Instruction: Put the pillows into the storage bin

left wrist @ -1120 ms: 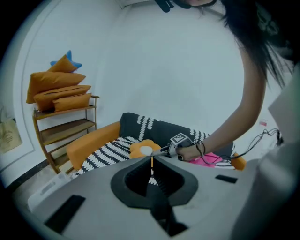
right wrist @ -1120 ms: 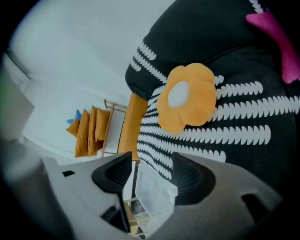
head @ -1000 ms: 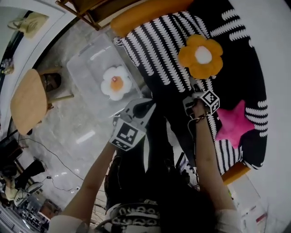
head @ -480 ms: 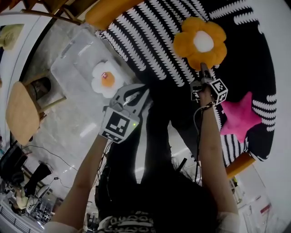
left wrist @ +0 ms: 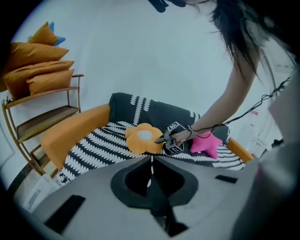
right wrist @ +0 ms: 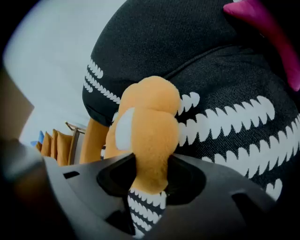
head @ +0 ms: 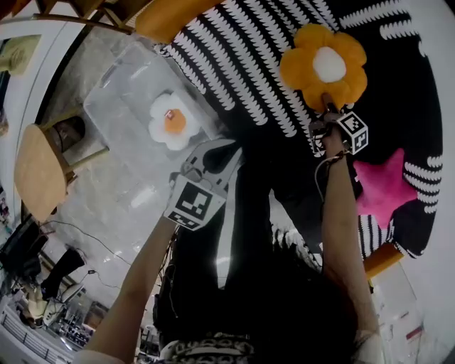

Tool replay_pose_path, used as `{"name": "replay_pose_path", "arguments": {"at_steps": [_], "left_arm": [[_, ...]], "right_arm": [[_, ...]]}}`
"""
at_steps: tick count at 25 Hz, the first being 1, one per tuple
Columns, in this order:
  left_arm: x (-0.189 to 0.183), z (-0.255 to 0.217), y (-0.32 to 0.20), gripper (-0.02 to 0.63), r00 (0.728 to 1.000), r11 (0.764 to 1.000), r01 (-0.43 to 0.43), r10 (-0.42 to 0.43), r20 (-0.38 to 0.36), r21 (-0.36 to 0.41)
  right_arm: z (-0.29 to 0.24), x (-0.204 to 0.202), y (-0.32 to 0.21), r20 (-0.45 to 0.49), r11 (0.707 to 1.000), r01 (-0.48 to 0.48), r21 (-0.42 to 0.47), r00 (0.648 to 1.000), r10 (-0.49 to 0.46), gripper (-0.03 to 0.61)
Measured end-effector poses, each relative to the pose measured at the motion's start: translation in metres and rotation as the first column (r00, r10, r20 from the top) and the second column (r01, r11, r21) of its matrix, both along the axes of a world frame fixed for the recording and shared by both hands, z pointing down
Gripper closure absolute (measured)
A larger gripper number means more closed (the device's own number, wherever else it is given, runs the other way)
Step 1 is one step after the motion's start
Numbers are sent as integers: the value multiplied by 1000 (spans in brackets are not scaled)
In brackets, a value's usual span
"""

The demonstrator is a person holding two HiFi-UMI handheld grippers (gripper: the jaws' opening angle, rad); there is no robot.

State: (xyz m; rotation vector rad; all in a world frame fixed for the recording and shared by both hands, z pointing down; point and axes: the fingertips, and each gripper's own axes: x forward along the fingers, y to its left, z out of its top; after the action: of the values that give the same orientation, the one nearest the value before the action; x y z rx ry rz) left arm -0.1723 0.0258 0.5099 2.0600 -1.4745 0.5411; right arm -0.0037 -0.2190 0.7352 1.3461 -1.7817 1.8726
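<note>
An orange flower pillow (head: 323,67) (left wrist: 143,138) lies on the black-and-white striped sofa (head: 242,57). My right gripper (head: 327,101) (right wrist: 149,176) has just been closing, and its pads now squeeze the pillow's lower petal (right wrist: 150,126). A pink star pillow (head: 387,186) (left wrist: 206,143) rests on the sofa to the right of that hand. The clear storage bin (head: 114,85) stands on the floor at the left with a white flower pillow (head: 173,121) inside. My left gripper (head: 226,151) (left wrist: 151,161) hovers between bin and sofa, shut and holding nothing.
An orange bolster (head: 170,14) lies along the sofa's end near the bin. A round wooden stool (head: 35,170) stands left of the bin. A wooden shelf with orange cushions (left wrist: 42,79) is beyond the sofa. Cables trail on the floor at lower left.
My right gripper has moved forward to the orange flower pillow and its jaws now sit around the lower petal. The left gripper has dropped a little near the bin's corner.
</note>
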Motion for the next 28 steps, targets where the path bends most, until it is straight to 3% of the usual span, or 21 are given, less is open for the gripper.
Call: {"name": "replay_pose_path", "arguments": {"at_steps": [4, 9, 13, 17, 20, 22, 24, 25, 26, 28], "left_arm": [[0, -2, 11, 601, 998, 998, 63, -63, 1, -5], [2, -35, 21, 601, 989, 989, 146, -146, -15, 16], [-25, -68, 43, 601, 973, 973, 229, -229, -6, 33], [-67, -83, 83, 601, 947, 946, 321, -321, -9, 48], [-95, -82, 123, 601, 905, 905, 424, -424, -1, 41], [-107, -78, 153, 601, 871, 871, 491, -491, 9, 28], [-114, -74, 182, 601, 840, 840, 542, -542, 20, 14], [-117, -73, 196, 601, 825, 826, 564, -564, 26, 7], [-122, -73, 210, 601, 811, 811, 585, -584, 31, 1], [-133, -71, 236, 601, 781, 782, 624, -623, 40, -7]], "right_arm": [[-20, -20, 20, 131, 994, 103, 26, 986, -106, 468], [-89, -46, 50, 229, 982, 188, 32, 955, -190, 495], [-141, -96, 87, 289, 943, 325, 65, 899, -330, 505], [-182, -157, 144, 231, 838, 534, 112, 806, -545, 509], [-194, -215, 196, 236, 740, 664, 105, 707, -667, 509], [-205, -267, 236, 316, 661, 732, 166, 595, -739, 509], [-228, -327, 277, 416, 555, 765, 327, 410, -811, 509], [-231, -350, 296, 434, 520, 776, 358, 355, -828, 509], [-228, -368, 313, 436, 502, 792, 347, 337, -834, 509], [-210, -400, 345, 414, 473, 830, 294, 335, -846, 489]]}}
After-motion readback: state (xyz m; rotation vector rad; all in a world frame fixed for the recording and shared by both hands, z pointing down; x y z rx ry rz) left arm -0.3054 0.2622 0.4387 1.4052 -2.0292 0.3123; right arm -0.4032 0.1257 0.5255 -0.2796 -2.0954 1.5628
